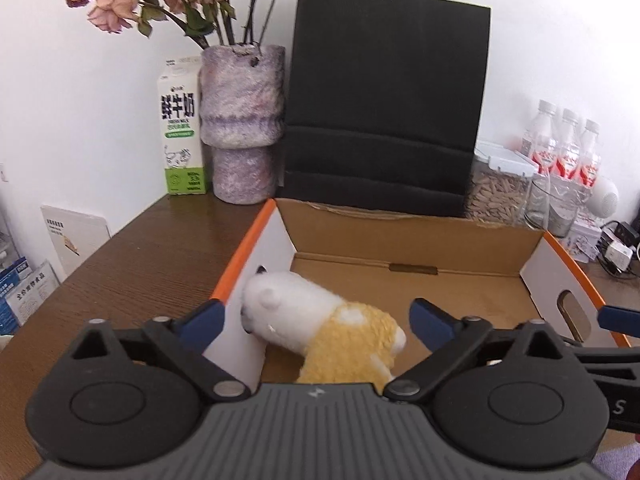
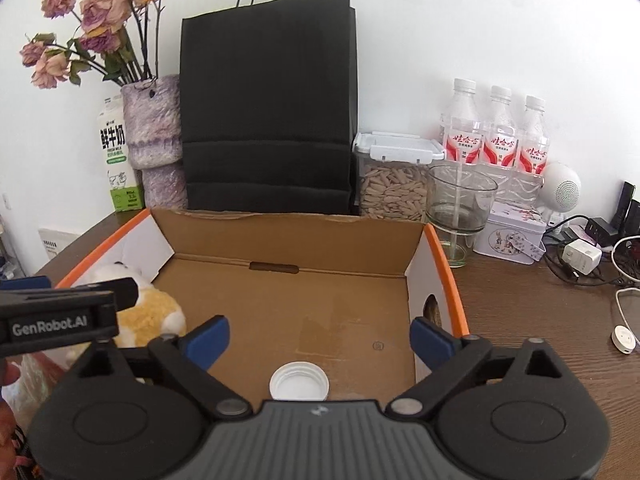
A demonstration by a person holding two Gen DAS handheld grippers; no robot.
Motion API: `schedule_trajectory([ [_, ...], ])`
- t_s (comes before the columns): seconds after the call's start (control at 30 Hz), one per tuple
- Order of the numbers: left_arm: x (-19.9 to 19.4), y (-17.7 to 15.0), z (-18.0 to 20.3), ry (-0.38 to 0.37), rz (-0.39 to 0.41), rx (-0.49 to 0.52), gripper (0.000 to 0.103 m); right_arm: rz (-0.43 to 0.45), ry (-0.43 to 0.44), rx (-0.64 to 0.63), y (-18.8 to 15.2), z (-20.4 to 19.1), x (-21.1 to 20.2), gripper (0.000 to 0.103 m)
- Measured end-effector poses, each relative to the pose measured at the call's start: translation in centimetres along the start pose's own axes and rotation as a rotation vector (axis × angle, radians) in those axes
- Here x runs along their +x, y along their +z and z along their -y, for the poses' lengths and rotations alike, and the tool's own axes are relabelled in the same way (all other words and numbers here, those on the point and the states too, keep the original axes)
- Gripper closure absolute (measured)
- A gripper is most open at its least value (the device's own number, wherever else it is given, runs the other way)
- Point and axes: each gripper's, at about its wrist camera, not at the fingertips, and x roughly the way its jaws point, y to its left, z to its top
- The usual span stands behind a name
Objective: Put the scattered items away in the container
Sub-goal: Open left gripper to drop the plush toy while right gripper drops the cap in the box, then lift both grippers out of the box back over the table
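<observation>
Plush toy and white cap inside cardboard box.

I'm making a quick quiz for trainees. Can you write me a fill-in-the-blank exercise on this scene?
1. The plush toy lies inside the cardboard ____.
2. The white bottle cap lies on the box floor with its open side facing ____.
3. Behind the box stands a paper bag coloured ____.
4. The right gripper holds ____.

Missing words: box; up; black; nothing

Cardboard box on wooden table
</observation>
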Motion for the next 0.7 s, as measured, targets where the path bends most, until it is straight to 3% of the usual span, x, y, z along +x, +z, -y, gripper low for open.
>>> schedule_trajectory([
  [0.7, -1.3, 0.7, -0.1, -0.06, 0.017, -0.017, 0.0, -0.005, 0.06, -0.028, 0.3, -0.7, -1.1, 0.0],
])
